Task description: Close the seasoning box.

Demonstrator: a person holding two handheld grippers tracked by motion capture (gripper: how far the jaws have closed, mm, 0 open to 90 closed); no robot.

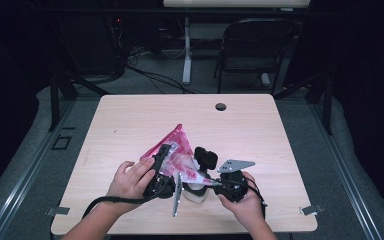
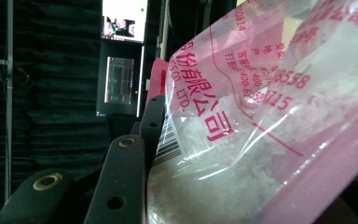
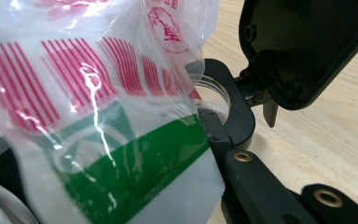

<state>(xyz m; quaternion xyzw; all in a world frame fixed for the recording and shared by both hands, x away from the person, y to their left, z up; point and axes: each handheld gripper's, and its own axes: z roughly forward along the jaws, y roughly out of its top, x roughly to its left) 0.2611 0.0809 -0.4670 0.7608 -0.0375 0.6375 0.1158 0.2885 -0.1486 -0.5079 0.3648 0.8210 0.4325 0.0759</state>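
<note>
A clear plastic bag (image 1: 176, 150) with pink print and white granules (image 2: 205, 163) is tilted over the table's near middle. My left gripper (image 1: 166, 161) is shut on it, and one black finger (image 2: 153, 116) presses the bag's side in the left gripper view. Below the bag stands a white jar (image 1: 196, 194) with a black collar (image 3: 235, 105) and an open black flip lid (image 1: 206, 157). My right gripper (image 1: 214, 187) is shut on the jar from the right, with one finger (image 3: 213, 128) at the collar. In the right gripper view, the bag (image 3: 98, 116) hides the other finger.
The pale wooden table (image 1: 260, 135) has a round cable hole (image 1: 221, 106) near its far edge. A black folding chair (image 1: 254, 47) and a white desk leg (image 1: 187, 45) stand on the floor beyond it, amid cables.
</note>
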